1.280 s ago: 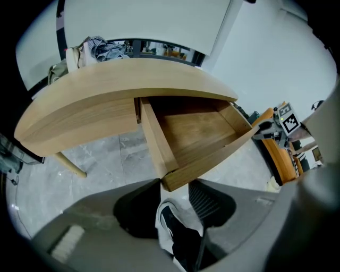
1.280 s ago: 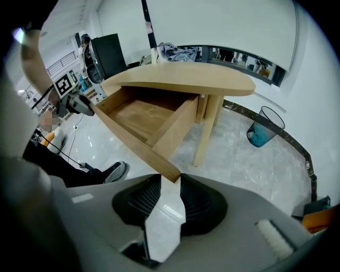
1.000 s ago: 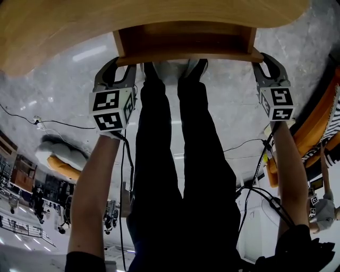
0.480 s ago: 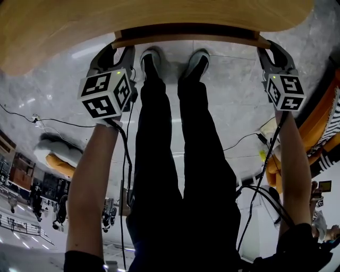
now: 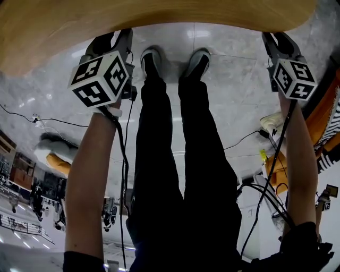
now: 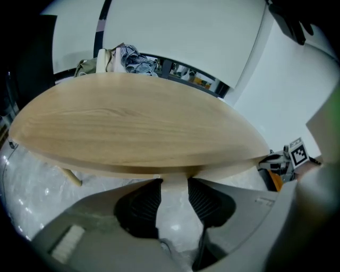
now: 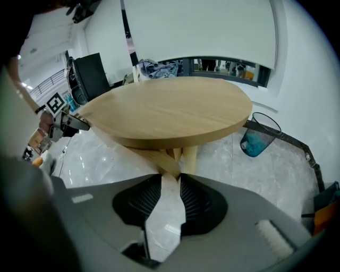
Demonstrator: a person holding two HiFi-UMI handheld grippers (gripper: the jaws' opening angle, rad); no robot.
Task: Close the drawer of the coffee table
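The left gripper [image 6: 174,187] has its jaws well apart and nothing is held between them. Through the gap I see only the pale floor [image 5: 223,79] and a pale part underneath the table. The right gripper [image 7: 171,183] also has its jaws apart, with a narrower gap, and it is empty too. Beyond its tips are the crossing wooden legs [image 7: 178,156] of the table.

In the head view both grippers are at the near edge of the coffee table [image 5: 159,13], one at each side and well apart from each other. Their tips are just beside or just under this edge. Whether they touch the wood, I cannot tell.

The round surface [image 6: 138,127] carries nothing in either gripper view. Its near edge runs as one unbroken curve. The floor and the person's shoes [image 5: 151,58] show directly below it, between the two grippers. In no view does a drawer stand out from under the table. A blue bin [image 7: 257,139] stands on the floor beside the table, apart from it.

I judge that the drawer is pushed in under the top and the main part of the task is done. The drawer front itself is hidden, so I cannot say if it sits fully flush. What is left is probably only to check this and to take the grippers away.
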